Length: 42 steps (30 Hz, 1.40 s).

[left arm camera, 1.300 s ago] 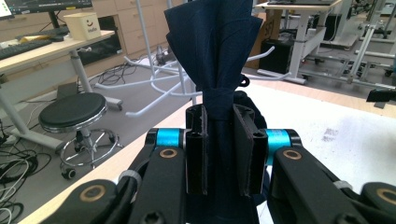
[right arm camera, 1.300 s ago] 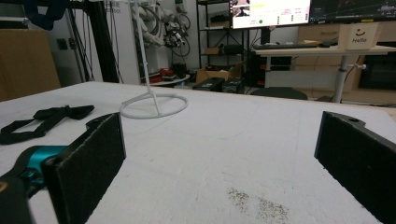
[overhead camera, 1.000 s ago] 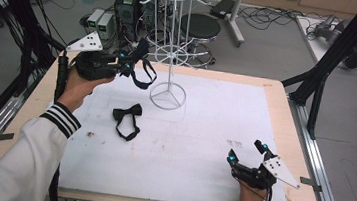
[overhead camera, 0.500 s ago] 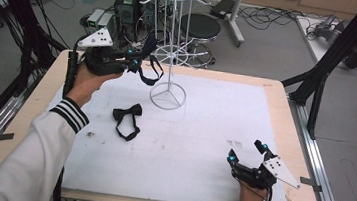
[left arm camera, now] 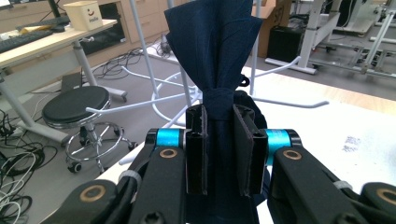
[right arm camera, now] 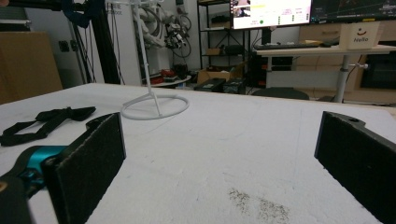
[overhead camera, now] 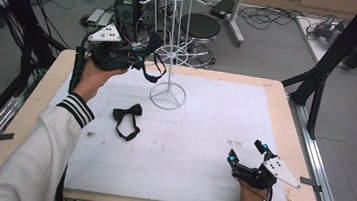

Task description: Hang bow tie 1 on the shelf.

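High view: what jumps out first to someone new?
The left gripper, raised at the table's far left, is shut on a dark bow tie beside the white wire rack. A second bow tie lies flat on the white mat, left of centre. The right gripper rests open at the near right corner.

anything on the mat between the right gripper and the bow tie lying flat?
Nothing: in the high view, bare white mat separates the right gripper from the flat bow tie.
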{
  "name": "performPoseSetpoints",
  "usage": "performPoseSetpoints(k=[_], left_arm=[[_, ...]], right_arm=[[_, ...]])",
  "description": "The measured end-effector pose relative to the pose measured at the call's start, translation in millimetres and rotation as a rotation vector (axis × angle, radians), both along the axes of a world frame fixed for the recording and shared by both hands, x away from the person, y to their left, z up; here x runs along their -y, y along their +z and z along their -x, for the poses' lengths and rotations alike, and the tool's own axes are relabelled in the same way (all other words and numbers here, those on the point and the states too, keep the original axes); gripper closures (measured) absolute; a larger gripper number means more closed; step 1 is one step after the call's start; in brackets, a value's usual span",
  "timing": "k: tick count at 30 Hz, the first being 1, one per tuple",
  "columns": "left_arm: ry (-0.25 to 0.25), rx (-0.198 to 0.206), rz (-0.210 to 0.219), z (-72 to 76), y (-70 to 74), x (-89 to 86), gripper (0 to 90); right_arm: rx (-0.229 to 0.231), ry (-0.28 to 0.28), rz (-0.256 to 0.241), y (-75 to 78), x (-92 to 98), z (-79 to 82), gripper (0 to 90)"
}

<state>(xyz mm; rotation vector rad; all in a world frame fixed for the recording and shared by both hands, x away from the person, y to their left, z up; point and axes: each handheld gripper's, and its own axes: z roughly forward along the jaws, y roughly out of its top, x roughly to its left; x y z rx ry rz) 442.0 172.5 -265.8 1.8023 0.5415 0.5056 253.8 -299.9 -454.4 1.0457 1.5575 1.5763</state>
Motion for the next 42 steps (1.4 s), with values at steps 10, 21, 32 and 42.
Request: performPoseSetpoints(k=[10, 21, 32, 42], left_arm=[[0.018, -0.037, -0.021, -5.6, 6.0, 5.4, 75.9], [0.028, -0.065, -0.037, -6.3, 5.8, 10.8, 72.7], [0.043, -0.091, -0.019, -5.0, 6.1, 16.1, 37.1], [0.037, -0.037, 0.063, 8.0, 12.4, 11.3, 16.7]], right_arm=[[0.004, -0.001, 0.002, 0.0, 0.3, -0.3, 1.0], [0.002, 0.0, 0.0, 0.0, 0.1, -0.1, 1.0], [0.007, 0.0, 0.003, 0.0, 0.2, -0.3, 1.0], [0.007, -0.003, 0.001, -0.2, 0.1, -0.1, 1.0]])
